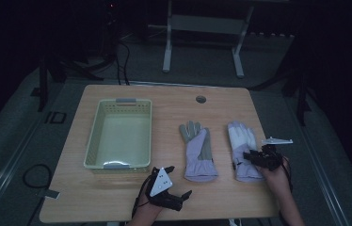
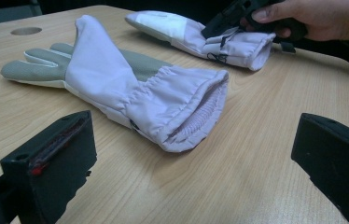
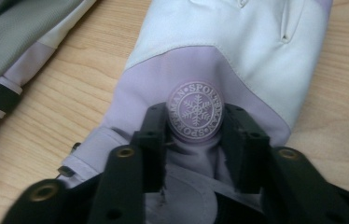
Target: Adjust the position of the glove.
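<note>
Two lilac and white gloves lie flat on the wooden table (image 1: 164,113). The middle glove (image 1: 197,153) (image 2: 130,84) shows its grey palm, its cuff toward me. The right glove (image 1: 243,141) (image 2: 186,32) (image 3: 219,42) lies back up with a round snowflake badge (image 3: 196,111). My right gripper (image 1: 251,157) (image 3: 195,123) (image 2: 228,18) sits over that glove's cuff end, its jaws pinching a fold of the lilac fabric at the badge. My left gripper (image 1: 179,181) (image 2: 191,140) rests near the table's front edge, open wide and holding nothing, pointing at the middle glove's cuff.
A pale green plastic basket (image 1: 94,136), with nothing inside, stands on the left half of the table. A round cable hole (image 1: 201,99) sits near the far edge. A white frame leg (image 1: 167,42) stands on the floor beyond the table.
</note>
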Available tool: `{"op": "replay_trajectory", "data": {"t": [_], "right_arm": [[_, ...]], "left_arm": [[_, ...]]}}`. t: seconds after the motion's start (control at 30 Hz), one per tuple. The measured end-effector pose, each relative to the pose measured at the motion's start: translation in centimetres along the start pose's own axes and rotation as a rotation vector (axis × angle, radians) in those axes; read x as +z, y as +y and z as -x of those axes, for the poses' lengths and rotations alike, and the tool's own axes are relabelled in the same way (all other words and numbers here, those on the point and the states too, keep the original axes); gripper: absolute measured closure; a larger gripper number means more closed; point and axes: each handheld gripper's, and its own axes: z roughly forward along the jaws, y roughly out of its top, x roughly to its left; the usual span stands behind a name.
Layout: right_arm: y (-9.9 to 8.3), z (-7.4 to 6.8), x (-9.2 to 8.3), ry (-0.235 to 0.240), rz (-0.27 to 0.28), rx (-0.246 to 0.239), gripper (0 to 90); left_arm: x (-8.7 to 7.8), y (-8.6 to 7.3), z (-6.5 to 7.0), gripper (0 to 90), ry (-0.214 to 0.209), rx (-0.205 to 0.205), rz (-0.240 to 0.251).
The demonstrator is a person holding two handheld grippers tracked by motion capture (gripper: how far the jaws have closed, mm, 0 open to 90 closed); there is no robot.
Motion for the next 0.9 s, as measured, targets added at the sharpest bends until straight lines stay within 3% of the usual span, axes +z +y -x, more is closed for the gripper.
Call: {"op": "replay_trajectory", "data": {"t": [0.1, 0.27, 0.47, 0.7, 0.9], "right_arm": [[0.3, -0.2, -0.3, 0.004, -0.001, 0.028, 77.5], [1.2, -0.5, -1.8, 0.012, 0.021, 0.062, 79.8], [3.2, -2.1, -4.9, -0.008, 0.085, 0.061, 79.8], [5.8, -4.9, -7.8, -0.028, 0.141, 0.004, 79.8], [7.5, -7.3, -8.7, -0.021, 0.177, -0.002, 79.6]], "left_arm": [[0.0, 0.0, 0.0, 0.2, -0.001, -0.002, 0.001], [0.0, 0.0, 0.0, 0.2, 0.000, -0.002, 0.001], [0.0, 0.0, 0.0, 0.2, 0.002, 0.000, 0.000], [0.0, 0.0, 0.0, 0.2, 0.003, 0.001, 0.000], [0.0, 0.0, 0.0, 0.2, 0.002, 0.001, 0.002]]}}
